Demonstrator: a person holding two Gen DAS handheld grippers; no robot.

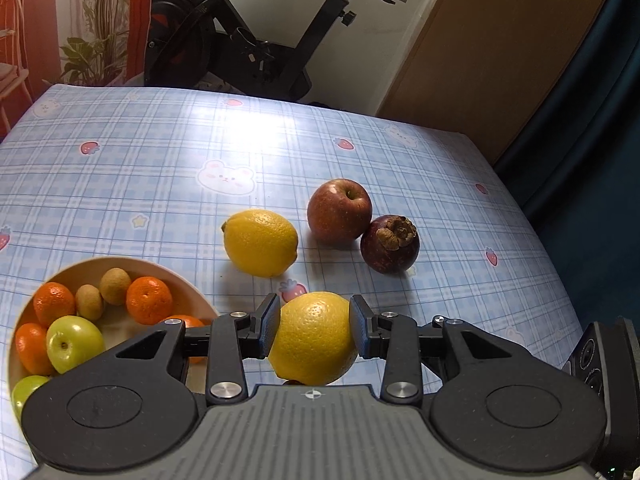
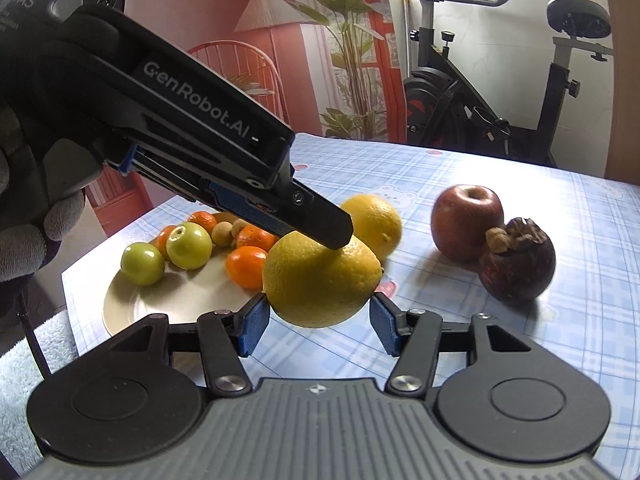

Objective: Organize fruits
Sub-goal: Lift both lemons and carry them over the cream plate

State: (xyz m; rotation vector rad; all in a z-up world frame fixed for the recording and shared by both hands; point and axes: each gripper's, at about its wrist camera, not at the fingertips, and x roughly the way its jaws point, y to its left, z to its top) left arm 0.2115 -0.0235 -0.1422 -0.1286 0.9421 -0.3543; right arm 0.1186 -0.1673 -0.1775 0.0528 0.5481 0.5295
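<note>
My left gripper [image 1: 314, 305] is shut on a yellow lemon [image 1: 314, 340], held clear of the tablecloth. In the right wrist view that lemon [image 2: 320, 280] hangs under one black finger [image 2: 320, 226] of the left gripper. My right gripper [image 2: 318, 300] stands open just below it, with its blue pads bare. A second lemon [image 1: 260, 242] [image 2: 376, 220] lies on the table. To its right, a red apple [image 1: 339, 211] [image 2: 466, 220] touches a dark mangosteen [image 1: 390, 244] [image 2: 518, 260]. A cream plate [image 1: 120, 261] [image 2: 180, 300] at the left holds tangerines, green fruits and small brown fruits.
A gloved hand [image 2: 24, 220] holds the left gripper. An exercise bike [image 1: 248, 52] [image 2: 480, 112] stands beyond the table's far edge. The blue checked tablecloth [image 1: 160, 160] is bare towards the back. A pale fluffy cloth [image 2: 24, 364] lies off the table's near-left corner.
</note>
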